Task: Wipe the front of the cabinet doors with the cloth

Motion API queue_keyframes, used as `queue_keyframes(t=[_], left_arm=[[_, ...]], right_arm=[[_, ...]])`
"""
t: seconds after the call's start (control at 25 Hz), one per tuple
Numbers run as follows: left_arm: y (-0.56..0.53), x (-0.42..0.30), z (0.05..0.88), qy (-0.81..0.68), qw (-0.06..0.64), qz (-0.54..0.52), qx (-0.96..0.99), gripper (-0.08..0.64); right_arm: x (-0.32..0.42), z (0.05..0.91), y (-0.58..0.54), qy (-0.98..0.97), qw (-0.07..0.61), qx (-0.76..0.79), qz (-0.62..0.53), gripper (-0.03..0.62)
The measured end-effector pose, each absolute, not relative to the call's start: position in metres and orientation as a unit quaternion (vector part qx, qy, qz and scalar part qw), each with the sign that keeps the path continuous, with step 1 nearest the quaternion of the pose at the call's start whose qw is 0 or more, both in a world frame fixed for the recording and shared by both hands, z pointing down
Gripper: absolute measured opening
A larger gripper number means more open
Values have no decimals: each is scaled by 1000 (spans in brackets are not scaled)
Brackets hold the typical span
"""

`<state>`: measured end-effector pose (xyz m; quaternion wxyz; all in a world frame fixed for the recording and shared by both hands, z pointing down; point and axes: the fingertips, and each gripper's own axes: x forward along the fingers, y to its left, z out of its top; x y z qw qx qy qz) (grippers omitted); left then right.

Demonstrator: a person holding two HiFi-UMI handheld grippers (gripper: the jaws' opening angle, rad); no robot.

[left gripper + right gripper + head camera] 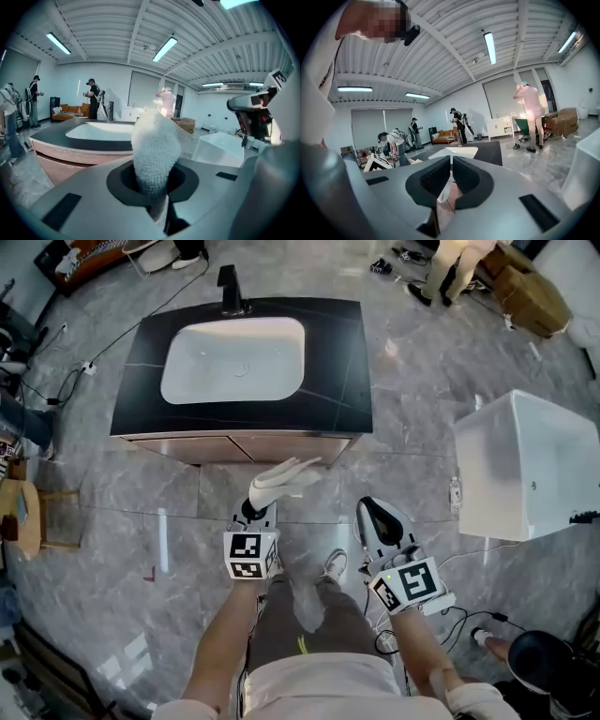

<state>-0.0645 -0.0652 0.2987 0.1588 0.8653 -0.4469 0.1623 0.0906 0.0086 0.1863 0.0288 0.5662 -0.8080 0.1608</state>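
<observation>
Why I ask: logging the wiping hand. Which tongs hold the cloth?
The left tongs: the white cloth is pinched between them and sticks out ahead. The right tongs are closed together with nothing between.

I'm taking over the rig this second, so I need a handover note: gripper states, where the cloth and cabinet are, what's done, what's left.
Left gripper: shut on the white cloth, which sticks up out of the jaws.
Right gripper: jaws together, empty, held beside the left.
Cabinet doors: ahead, under the dark vanity top; the cloth is short of them, not touching.
Done: cloth gripped.
Left: bring the cloth to the doors and wipe their fronts.
</observation>
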Motion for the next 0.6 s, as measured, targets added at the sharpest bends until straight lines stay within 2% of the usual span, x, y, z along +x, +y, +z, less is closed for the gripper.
queue_keyframes(t=[0.16, 0.6], left_arm=[[-53, -66, 220, -454, 149, 111, 871, 58], [-20, -96, 46, -472, 54, 17, 880, 58]], right_arm=[[92, 143, 18, -810, 20, 569, 143, 41], [112, 56, 41, -805, 0, 587, 89, 41]])
